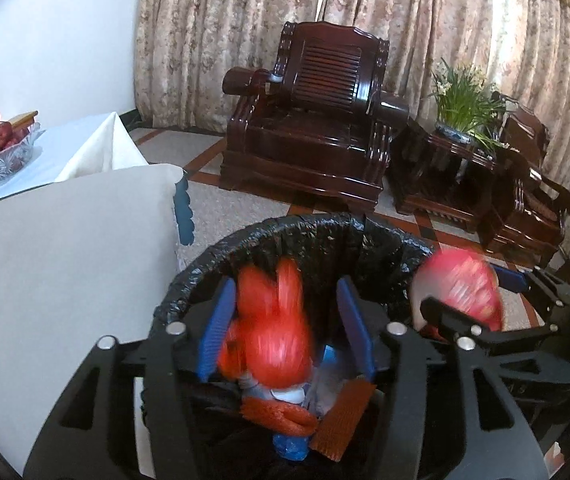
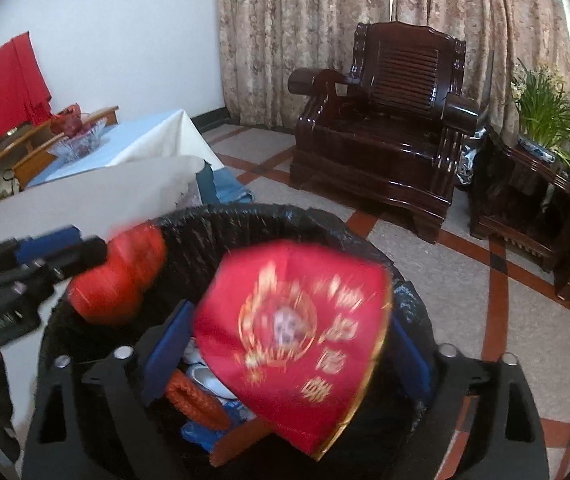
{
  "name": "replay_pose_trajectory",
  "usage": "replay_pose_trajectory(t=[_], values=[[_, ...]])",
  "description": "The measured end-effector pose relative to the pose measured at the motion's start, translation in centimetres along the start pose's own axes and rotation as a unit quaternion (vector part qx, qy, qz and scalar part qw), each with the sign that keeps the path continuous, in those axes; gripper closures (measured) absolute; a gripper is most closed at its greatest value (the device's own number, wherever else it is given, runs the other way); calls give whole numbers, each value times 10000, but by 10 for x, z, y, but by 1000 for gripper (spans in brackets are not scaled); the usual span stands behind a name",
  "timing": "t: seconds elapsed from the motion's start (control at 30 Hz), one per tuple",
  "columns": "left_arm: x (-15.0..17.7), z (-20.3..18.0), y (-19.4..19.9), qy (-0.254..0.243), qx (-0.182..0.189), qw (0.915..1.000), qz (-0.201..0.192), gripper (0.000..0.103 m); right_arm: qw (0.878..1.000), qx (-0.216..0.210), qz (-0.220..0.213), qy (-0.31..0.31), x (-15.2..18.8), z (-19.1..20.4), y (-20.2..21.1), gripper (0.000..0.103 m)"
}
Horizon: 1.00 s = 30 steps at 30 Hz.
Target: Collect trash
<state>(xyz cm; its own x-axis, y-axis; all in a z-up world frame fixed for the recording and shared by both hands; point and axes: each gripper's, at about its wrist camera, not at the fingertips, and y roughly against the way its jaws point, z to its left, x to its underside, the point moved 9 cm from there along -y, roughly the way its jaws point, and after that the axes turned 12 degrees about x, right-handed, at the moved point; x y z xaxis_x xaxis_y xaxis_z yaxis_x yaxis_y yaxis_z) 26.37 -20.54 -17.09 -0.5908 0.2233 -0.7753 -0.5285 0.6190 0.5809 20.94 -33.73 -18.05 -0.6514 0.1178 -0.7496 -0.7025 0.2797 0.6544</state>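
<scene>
Red bag (image 1: pixel 273 320) and red packet (image 2: pixel 301 336) motion-blurred

Bin (image 1: pixel 305 232): on the floor, just right of the desk (image 1: pixel 65 264), directly below both claws.
In the bin: a net (image 1: pixel 285 416), scraps under it.
Left claw (image 1: pixel 285 316): over the bin's left part, a bag (image 1: pixel 273 320) between its pads.
Right claw (image 2: pixel 285 344): right of the left claw, over the bin, a packet (image 2: pixel 297 340) between its pads.
Second desk (image 2: pixel 137 144): behind the first, a bowl (image 2: pixel 81 144) on it.
Armchair (image 1: pixel 309 120): behind the bin, before the curtains (image 1: pixel 225 32).
Plant (image 1: pixel 461 100): right of the armchair, on a side stand (image 1: pixel 445 168).
</scene>
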Motion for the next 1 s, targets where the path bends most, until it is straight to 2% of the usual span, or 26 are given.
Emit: replay_pose_trajectory(t=[0.07, 0.2, 0.27, 0.67, 1.0], values=[[-2, 2, 4, 20, -28, 10000, -50, 37, 10000, -9, 23, 36, 2, 2, 0, 6], [-6, 9, 15, 76, -95, 9998, -135, 24, 9999, -25, 34, 116, 5, 5, 4, 6], [-8, 14, 25, 70, -188, 9996, -182, 13, 10000, -60, 27, 71, 3, 4, 7, 6], [-5, 46, 107, 322, -707, 9962, -394, 6, 9968, -681, -290, -297, -22, 27, 71, 6], [-5, 43, 177, 393, -1107, 9911, -618, 6, 9932, -928, -671, -196, -46, 52, 136, 6]])
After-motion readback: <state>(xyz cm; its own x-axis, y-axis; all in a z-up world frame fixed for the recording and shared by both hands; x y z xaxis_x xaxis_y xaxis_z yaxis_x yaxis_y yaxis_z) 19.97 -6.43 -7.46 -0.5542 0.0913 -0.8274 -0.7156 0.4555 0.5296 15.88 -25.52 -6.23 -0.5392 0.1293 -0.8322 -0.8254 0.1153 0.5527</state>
